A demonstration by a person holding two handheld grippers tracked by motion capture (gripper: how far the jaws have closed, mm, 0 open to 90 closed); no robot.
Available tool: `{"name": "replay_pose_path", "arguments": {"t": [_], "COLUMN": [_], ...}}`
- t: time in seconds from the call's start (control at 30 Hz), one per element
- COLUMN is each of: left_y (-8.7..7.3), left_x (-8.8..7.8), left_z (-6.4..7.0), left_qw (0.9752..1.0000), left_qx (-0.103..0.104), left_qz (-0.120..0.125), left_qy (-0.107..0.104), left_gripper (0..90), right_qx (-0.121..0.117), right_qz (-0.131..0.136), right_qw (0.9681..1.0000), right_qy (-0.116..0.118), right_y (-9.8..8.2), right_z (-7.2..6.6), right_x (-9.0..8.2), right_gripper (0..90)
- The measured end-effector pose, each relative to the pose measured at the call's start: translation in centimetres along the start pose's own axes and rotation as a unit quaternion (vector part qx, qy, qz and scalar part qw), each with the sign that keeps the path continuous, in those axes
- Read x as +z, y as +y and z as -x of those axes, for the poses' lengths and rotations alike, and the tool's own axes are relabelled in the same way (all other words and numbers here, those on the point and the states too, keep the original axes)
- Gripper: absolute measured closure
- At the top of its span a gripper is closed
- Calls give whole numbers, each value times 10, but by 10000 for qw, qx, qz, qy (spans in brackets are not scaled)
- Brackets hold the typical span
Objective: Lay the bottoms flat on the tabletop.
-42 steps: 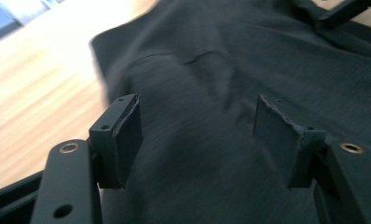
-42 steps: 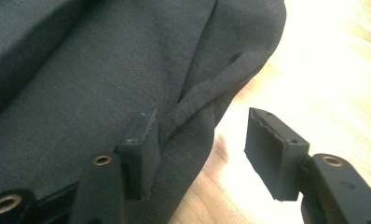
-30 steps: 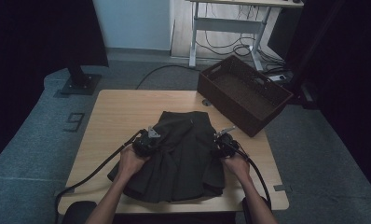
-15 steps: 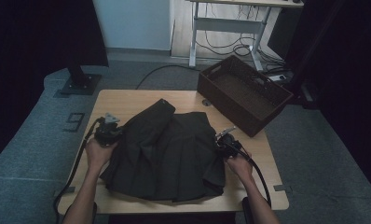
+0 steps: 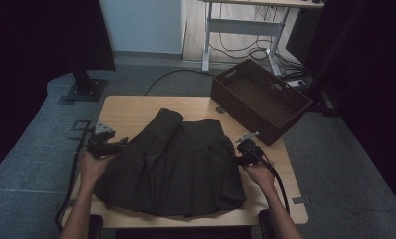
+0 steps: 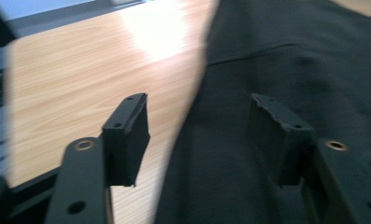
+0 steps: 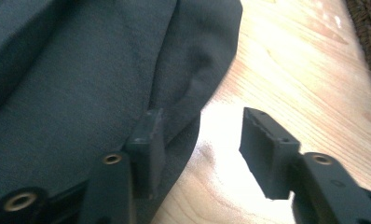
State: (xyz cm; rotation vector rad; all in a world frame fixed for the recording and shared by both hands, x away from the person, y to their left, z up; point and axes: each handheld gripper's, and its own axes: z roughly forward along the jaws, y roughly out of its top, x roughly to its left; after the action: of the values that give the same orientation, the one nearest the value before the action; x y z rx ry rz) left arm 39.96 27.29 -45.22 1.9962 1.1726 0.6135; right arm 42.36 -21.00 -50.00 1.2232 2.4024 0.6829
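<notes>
1. Dark pleated fabric skirt (image 5: 178,164) lies spread flat on the light wooden bench (image 5: 131,107); its hem runs along the near edge and its narrow waist end points toward the far edge.
2. Skirt covers most of the bench middle. A folded ridge runs from the waist end down the left half.
3. Left tool (image 5: 122,143) sits at the left edge of the bench, held in the person's left hand (image 5: 94,167), its tips at the skirt's left side edge.
4. Left gripper view: left tool (image 6: 200,135) is released; its jaws have just been opening and stand apart with nothing clamped. One jaw is over bare wood, the other over the dark cloth, and the skirt's edge runs between them.
5. Right tool (image 5: 238,158) is at the skirt's right side edge, near the right edge of the bench, held in the right hand (image 5: 260,174).
6. Right gripper view: right tool (image 7: 197,140) is released too; its jaws have just been opening. One jaw rests against the skirt's rolled edge, the other is over bare wood, with no cloth pinched.
7. Dark brown woven rectangular basket (image 5: 258,102) stands at the far right corner of the bench, apart from the skirt.
8. Cable trails from each tool off the near edge.
</notes>
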Motion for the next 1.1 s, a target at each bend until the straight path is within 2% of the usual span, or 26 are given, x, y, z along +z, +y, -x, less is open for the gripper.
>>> {"name": "replay_pose_path", "arguments": {"t": [0.1, 0.2, 0.27, 0.33, 0.4, 0.47, 0.57, 0.63, 0.67, 0.7, 0.73, 0.77, 0.87, 0.97, 1.03, 1.07, 1.1], "left_y": [9, 18, 22, 22, 18, 11, 2, 1, 3, 5, 8, 12, 20, 22, 19, 16, 13], "left_x": [14, 31, 44, 58, 73, 85, 91, 87, 84, 78, 72, 64, 40, 25, 25, 30, 37], "left_z": [26, 51, 62, 66, 64, 60, 56, 54, 51, 48, 44, 39, 20, -1, -13, -17, -20], "left_qw": [9990, 9963, 9948, 9938, 9919, 9905, 9905, 9918, 9929, 9941, 9954, 9966, 9984, 9991, 9985, 9974, 9957], "left_qx": [341, 662, 760, 745, 665, 553, 519, 509, 463, 423, 385, 327, 204, -70, -177, -196, -139], "left_qz": [-161, -363, -538, -760, -1048, -1224, -1244, -1155, -1076, -980, -870, -755, -501, -375, -489, -668, -859], "left_qy": [-234, -415, -420, -322, -251, -282, -269, -212, -216, -191, -127, -73, 183, 160, 191, 202, 318], "left_gripper": [336, 303, 295, 298, 323, 388, 633, 766, 807, 820, 829, 834, 838, 828, 796, 755, 704], "right_qx": [1, -16, -17, -19, 11, 15, 0, 50, 159, 180, 136, 7, 1, 73, 116, 143, 193], "right_qz": [13, 15, 29, 45, 47, -5, -195, -353, -238, -228, -243, -295, -292, -154, -128, -143, -161], "right_qw": [10000, 10000, 10000, 10000, 10000, 10000, 9997, 9989, 9985, 9983, 9987, 9992, 9994, 9998, 9998, 9997, 9996], "right_qy": [28, 30, 19, 31, 27, 83, 155, 314, 464, 502, 430, 285, 172, 75, -82, -146, -148], "right_y": [1, 1, 2, 2, 2, 1, 0, -1, -2, -2, -2, -2, -2, -2, -2, -2, -3], "right_z": [-2, -4, -6, -6, -7, -7, -8, -10, -9, -10, -11, -12, -9, 0, 8, 13, 18], "right_x": [1, 3, 4, 5, 7, 11, 21, 27, 27, 27, 25, 24, 17, 4, -4, -6, -7], "right_gripper": [455, 431, 420, 408, 393, 374, 380, 507, 619, 684, 797, 832, 860, 864, 862, 858, 850]}}
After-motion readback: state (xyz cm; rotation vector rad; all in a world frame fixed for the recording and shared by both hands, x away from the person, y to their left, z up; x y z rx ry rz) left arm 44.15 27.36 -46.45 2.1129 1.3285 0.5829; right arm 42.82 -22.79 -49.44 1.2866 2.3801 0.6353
